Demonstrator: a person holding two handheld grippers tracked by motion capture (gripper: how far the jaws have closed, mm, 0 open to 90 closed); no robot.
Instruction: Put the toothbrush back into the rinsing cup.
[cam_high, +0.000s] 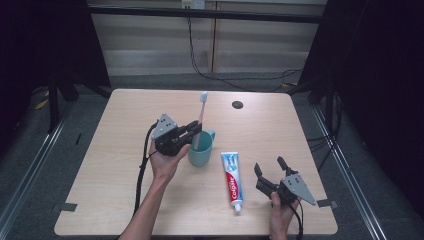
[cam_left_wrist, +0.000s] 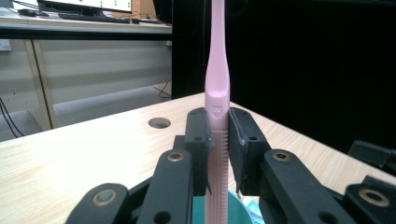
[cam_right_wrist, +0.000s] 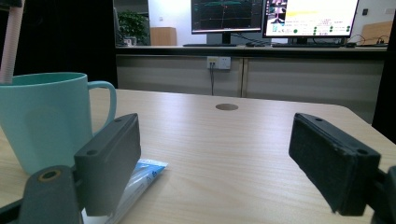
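A pink toothbrush (cam_high: 201, 117) stands upright with its lower end inside a teal mug (cam_high: 201, 149) near the table's middle. My left gripper (cam_high: 194, 128) is shut on the toothbrush handle (cam_left_wrist: 217, 154) just above the mug's mouth (cam_left_wrist: 233, 212). A toothpaste tube (cam_high: 231, 180) lies flat to the right of the mug, cap toward the front edge. My right gripper (cam_high: 270, 166) stands open near the front right, right of the tube, nothing between its jaws. In the right gripper view the mug (cam_right_wrist: 44, 119) and the tube's end (cam_right_wrist: 140, 179) sit at the left.
A light wooden table (cam_high: 125, 150) has a round cable hole (cam_high: 237, 104) at its back right. Black frame posts and cables stand around it. Desks with monitors (cam_right_wrist: 271, 16) lie beyond the far edge.
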